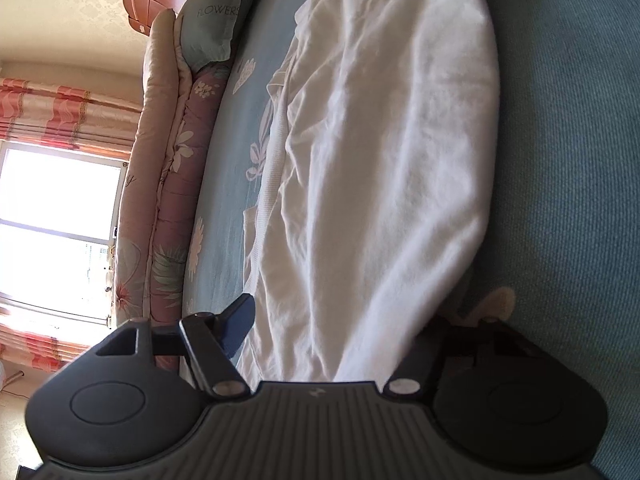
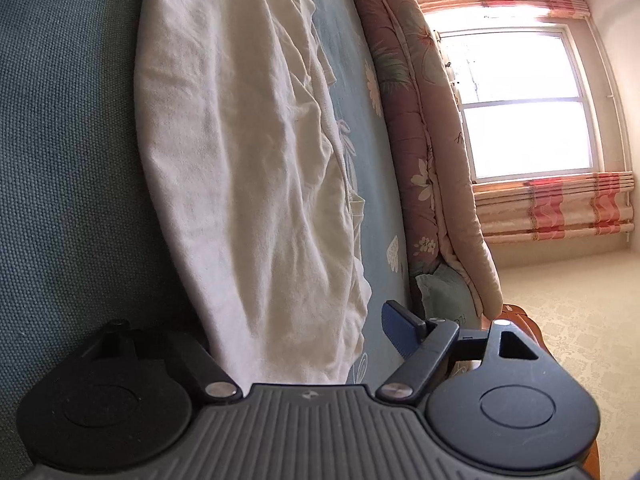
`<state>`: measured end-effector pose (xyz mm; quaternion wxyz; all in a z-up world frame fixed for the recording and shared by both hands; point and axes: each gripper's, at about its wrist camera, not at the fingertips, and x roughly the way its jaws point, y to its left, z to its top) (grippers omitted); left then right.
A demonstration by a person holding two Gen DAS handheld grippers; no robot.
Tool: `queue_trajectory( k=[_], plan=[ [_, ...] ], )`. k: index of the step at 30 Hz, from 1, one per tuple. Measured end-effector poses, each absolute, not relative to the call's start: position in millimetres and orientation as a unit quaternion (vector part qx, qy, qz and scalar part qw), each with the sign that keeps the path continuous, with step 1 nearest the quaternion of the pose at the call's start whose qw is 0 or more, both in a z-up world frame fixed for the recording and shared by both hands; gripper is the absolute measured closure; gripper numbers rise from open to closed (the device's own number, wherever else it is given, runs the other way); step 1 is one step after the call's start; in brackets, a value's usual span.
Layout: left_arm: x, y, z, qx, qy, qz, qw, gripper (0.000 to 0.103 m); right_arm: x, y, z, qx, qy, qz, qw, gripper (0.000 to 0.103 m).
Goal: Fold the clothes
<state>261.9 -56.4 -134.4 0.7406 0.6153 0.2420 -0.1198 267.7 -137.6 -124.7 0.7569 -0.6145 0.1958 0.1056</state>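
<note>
I see white garment lying on bed, long and thin, partly doubled over. Its long way runs straight ahead from both tools. Left tool sits at one short end, right tool at other end, both equally near. Each tool spread wide, cloth edge lying between fingers, nothing pinched. Fits fold half made or cloth just laid down. Quilt beside far long edge.
</note>
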Motion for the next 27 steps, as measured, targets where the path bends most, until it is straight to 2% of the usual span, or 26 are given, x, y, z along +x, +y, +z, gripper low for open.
queue_trajectory(
  k=[4, 7, 10, 14, 19, 27],
  plan=[
    [251.2, -58.0, -145.0, 0.616, 0.243, -0.12, 0.739, 0.077, 265.2, -133.1, -128.5, -0.623, 0.193, 0.105, 0.751, 0.023],
    [245.6, -61.5, -155.7, 0.623, 0.245, -0.12, 0.733, 0.103, 262.2, -131.0, -131.8, -0.627, 0.193, 0.106, 0.747, 0.031],
    [245.3, -63.7, -158.4, 0.624, 0.245, -0.111, 0.733, 0.103, 256.5, -130.3, -137.6, -0.626, 0.196, 0.111, 0.746, 0.044],
    [244.9, -62.6, -156.6, 0.622, 0.248, -0.114, 0.734, 0.103, 247.3, -126.4, -157.1, -0.644, 0.195, 0.12, 0.73, 0.093],
    [243.2, -61.6, -156.0, 0.619, 0.247, -0.115, 0.737, 0.103, 249.6, -128.1, -155.7, -0.657, 0.194, 0.128, 0.717, 0.093],
    [244.3, -60.7, -156.4, 0.619, 0.246, -0.12, 0.736, 0.103, 258.6, -136.9, -150.4, -0.668, 0.181, 0.142, 0.708, 0.08]
  ],
)
